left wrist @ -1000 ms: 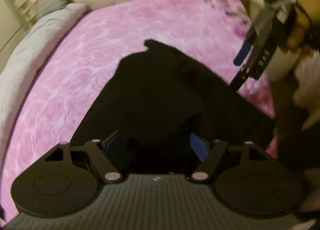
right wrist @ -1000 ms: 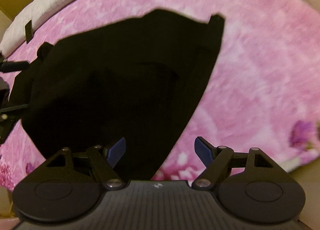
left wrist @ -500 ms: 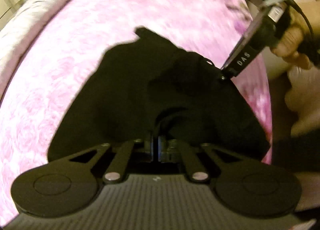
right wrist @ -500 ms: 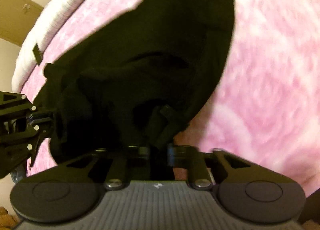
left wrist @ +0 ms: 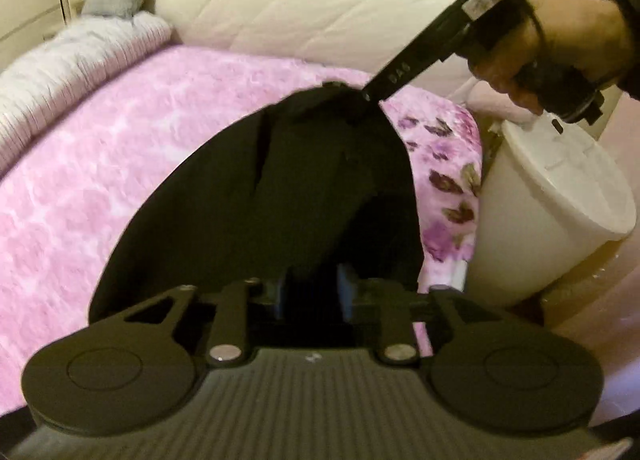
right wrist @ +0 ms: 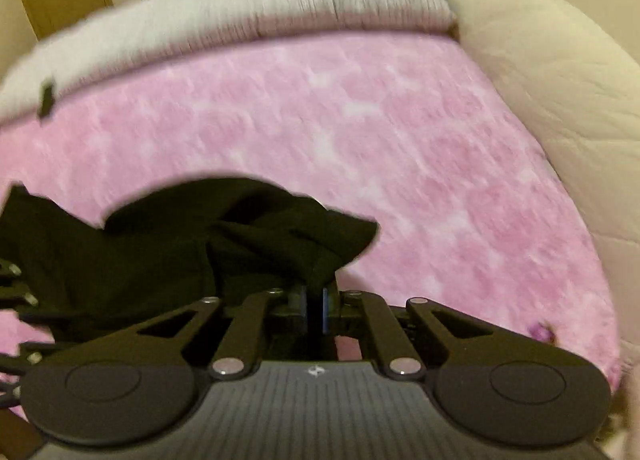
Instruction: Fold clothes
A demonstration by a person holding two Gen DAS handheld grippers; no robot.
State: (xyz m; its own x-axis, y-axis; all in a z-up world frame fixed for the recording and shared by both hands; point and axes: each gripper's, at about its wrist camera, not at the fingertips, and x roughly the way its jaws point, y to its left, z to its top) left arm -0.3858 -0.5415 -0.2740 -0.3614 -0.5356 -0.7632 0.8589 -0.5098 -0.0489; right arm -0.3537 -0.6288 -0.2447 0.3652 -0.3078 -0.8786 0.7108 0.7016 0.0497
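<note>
The black garment [left wrist: 280,196] is held up off the pink blanket [left wrist: 120,148], pinched at both ends. One edge is clamped in the left gripper [left wrist: 310,296], with cloth bunched between its blue pads. The other corner is nipped tight by the right gripper [right wrist: 314,310], near a white bucket [left wrist: 552,204].

Right gripper [right wrist: 315,310]: jaws clamped on black garment [right wrist: 160,256], bunched toward 9 o'clock over pink blanket [right wrist: 400,148]; cream pillow [right wrist: 560,72] at 2 o'clock.
</note>
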